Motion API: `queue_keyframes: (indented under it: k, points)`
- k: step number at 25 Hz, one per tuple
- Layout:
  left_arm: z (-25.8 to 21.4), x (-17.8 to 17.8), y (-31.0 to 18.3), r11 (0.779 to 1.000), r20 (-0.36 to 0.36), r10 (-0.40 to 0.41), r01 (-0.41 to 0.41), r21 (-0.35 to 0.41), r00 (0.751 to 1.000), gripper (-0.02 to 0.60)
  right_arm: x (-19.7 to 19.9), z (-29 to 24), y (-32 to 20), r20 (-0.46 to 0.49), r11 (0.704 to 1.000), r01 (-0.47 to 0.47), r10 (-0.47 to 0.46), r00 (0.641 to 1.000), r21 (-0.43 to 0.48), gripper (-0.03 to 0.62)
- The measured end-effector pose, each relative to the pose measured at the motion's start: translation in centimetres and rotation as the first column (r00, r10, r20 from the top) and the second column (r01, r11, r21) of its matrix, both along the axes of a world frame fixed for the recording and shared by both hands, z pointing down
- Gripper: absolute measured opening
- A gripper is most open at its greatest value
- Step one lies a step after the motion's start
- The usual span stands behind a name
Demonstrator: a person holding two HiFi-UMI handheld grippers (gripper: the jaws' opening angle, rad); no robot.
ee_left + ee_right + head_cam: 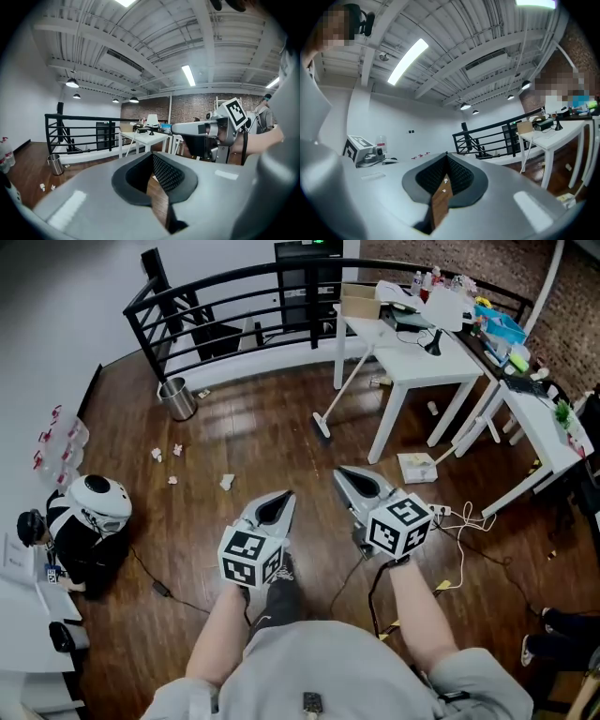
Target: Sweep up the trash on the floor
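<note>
Wooden floor point(281, 442) underfoot, as yet unswept. White table point(422, 362) toward the floor's far railing edge, with the broom point(349, 382) propped against it, untouched. Steel bin point(176, 397) near the left railing corner; contents impossible to tell. Left tool point(285, 497) and right tool point(343, 474) both closed on nothing. Paper scraps point(227, 482) strewn between bin and tools. Likely trouble: toppling the leaning broom with a one-sided grab, or snagging the cables point(459, 521) lying right.

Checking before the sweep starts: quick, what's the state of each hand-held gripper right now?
Left hand-held gripper: closed, holding nothing.
Right hand-held gripper: closed, holding nothing.
</note>
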State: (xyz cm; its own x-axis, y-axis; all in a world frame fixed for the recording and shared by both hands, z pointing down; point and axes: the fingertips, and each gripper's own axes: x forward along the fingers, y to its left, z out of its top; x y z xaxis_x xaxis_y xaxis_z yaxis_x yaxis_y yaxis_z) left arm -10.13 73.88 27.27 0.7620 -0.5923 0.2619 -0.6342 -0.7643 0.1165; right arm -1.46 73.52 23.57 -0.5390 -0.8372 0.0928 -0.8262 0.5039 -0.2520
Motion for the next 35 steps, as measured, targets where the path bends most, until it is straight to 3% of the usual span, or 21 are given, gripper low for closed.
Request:
queue_keyframes:
  k: [9,18,26,35]
  points:
    - [1.6,5.2,-14.3,0.993,-0.043,0.115,-0.115,-0.002,0.992,0.008,4.3,1.0,-13.3,-0.059,0.995,-0.096,0.096,0.994,-0.011,0.0]
    - [2.1,10.3,-24.7,0.978,-0.061,0.205,-0.207,-0.028,0.977,0.006,8.7,0.8,-23.8,-0.084,0.982,-0.185,0.183,0.98,-0.024,0.0]
    - [3.7,18.1,-33.3,0.972,-0.044,0.23,-0.231,-0.031,0.972,0.008,16.2,1.5,-32.8,-0.08,0.979,-0.203,0.202,0.976,-0.008,0.0]
    - [4.5,28.6,-44.0,0.987,-0.001,0.16,-0.16,-0.032,0.987,0.008,27.4,1.4,-43.7,-0.041,0.99,-0.142,0.143,0.989,0.007,0.0]
